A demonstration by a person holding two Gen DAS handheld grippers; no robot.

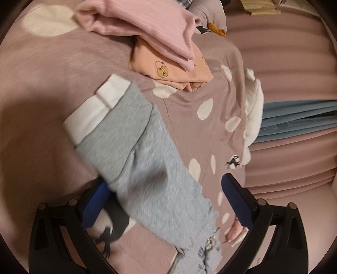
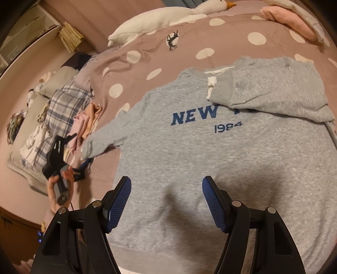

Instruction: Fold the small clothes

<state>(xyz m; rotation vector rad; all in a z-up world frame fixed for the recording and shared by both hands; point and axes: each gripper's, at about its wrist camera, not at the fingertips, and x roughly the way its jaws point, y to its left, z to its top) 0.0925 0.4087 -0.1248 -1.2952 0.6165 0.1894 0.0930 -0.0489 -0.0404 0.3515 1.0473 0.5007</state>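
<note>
A grey sweatshirt (image 2: pixel 210 151) with blue "NEW 1984" print lies flat on the spotted bedspread (image 2: pixel 147 59). Its right sleeve (image 2: pixel 273 92) is folded across the chest. My right gripper (image 2: pixel 166 202) is open and empty, just above the sweatshirt's lower front. In the left wrist view the left sleeve (image 1: pixel 147 168), grey with a white cuff (image 1: pixel 99 109), lies between the spread fingers of my left gripper (image 1: pixel 164 198), which is open around it. The left gripper also shows in the right wrist view (image 2: pixel 84 164) at the sleeve's end.
A pile of folded pink and peach clothes (image 1: pixel 164 42) lies beyond the sleeve. A white goose plush (image 2: pixel 168 19) lies at the far side of the bed, a pink garment (image 2: pixel 290 19) at the far right. A plaid pillow (image 2: pixel 63 105) and more clothes are on the left.
</note>
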